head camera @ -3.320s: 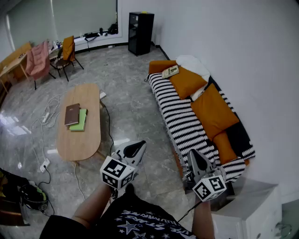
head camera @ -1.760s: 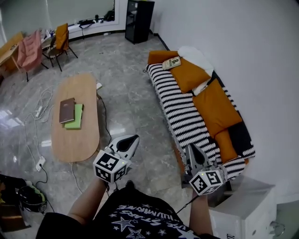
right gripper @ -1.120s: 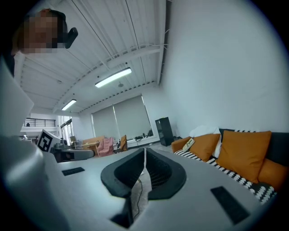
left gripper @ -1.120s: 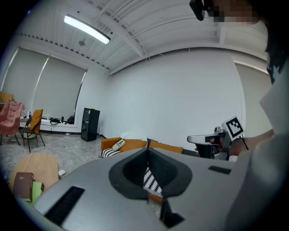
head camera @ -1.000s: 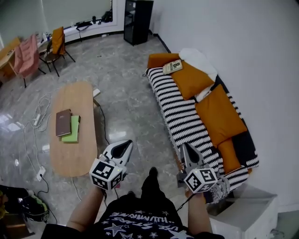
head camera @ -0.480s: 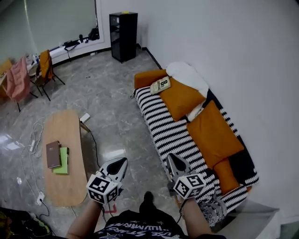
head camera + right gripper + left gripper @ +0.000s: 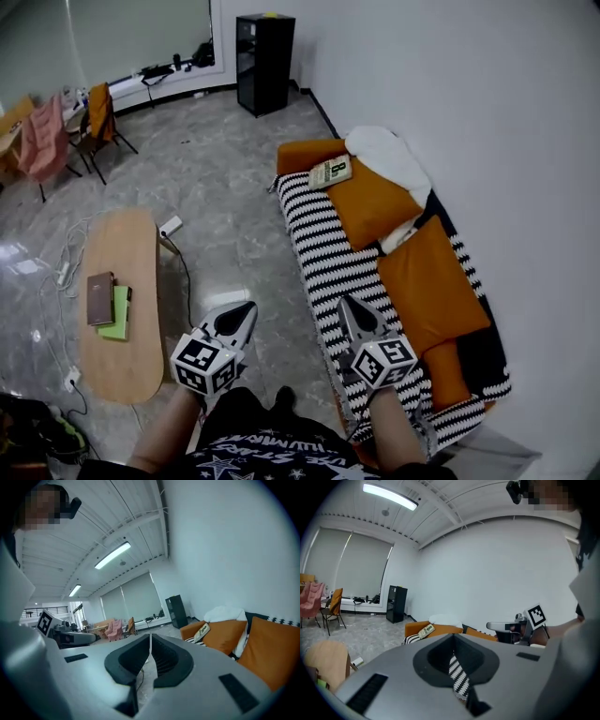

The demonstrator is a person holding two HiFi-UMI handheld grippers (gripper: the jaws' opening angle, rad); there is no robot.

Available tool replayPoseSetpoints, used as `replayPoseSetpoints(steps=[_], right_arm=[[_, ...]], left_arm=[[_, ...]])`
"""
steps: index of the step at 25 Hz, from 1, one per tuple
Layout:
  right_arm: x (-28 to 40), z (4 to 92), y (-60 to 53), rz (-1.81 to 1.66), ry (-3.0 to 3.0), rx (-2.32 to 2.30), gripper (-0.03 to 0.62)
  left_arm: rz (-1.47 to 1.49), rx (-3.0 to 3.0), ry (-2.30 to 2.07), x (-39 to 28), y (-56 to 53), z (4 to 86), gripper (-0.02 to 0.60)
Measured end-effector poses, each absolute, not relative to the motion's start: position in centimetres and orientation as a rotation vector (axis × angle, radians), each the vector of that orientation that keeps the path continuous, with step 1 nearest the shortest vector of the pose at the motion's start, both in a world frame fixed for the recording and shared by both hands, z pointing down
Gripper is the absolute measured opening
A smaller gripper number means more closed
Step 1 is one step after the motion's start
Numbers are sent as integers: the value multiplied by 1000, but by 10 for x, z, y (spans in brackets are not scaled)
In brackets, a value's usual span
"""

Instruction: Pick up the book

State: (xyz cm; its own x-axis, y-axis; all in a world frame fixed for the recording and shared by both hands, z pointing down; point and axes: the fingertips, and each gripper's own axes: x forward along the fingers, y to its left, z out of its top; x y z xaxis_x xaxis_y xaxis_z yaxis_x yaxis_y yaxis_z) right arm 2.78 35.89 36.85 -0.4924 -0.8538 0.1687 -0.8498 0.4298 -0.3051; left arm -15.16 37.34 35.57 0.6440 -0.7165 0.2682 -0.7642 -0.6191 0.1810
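A pale book [image 7: 331,172] with a dark cover label lies on the orange cushion at the sofa's far end; it also shows small in the left gripper view [image 7: 426,630] and the right gripper view [image 7: 202,630]. A brown book [image 7: 99,297] lies partly on a green book [image 7: 119,312] on the oval wooden table [image 7: 131,253] at the left. My left gripper [image 7: 246,309] [image 7: 453,639] is shut and empty above the floor between table and sofa. My right gripper [image 7: 345,303] [image 7: 150,637] is shut and empty over the striped sofa's front edge. Both point toward the far end of the room.
The black-and-white striped sofa [image 7: 323,258] with orange cushions [image 7: 431,281] and a white pillow [image 7: 389,155] runs along the right wall. Cables and a power strip [image 7: 170,226] lie on the marble floor near the table. A black cabinet [image 7: 262,61] and chairs [image 7: 98,117] stand at the back.
The person has walked forward along the sofa, carrying both grippers with them. The sofa and its book are nearer; the table has slid toward the left edge. Both grippers stay shut.
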Motion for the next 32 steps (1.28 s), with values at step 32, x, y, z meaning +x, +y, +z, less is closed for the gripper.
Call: replayPoseSetpoints(steps=[32], right_arm=[[-73, 355, 117, -517, 2551, -1796, 28]], left_arm=[[195, 2661, -1100, -271, 105, 353, 6]])
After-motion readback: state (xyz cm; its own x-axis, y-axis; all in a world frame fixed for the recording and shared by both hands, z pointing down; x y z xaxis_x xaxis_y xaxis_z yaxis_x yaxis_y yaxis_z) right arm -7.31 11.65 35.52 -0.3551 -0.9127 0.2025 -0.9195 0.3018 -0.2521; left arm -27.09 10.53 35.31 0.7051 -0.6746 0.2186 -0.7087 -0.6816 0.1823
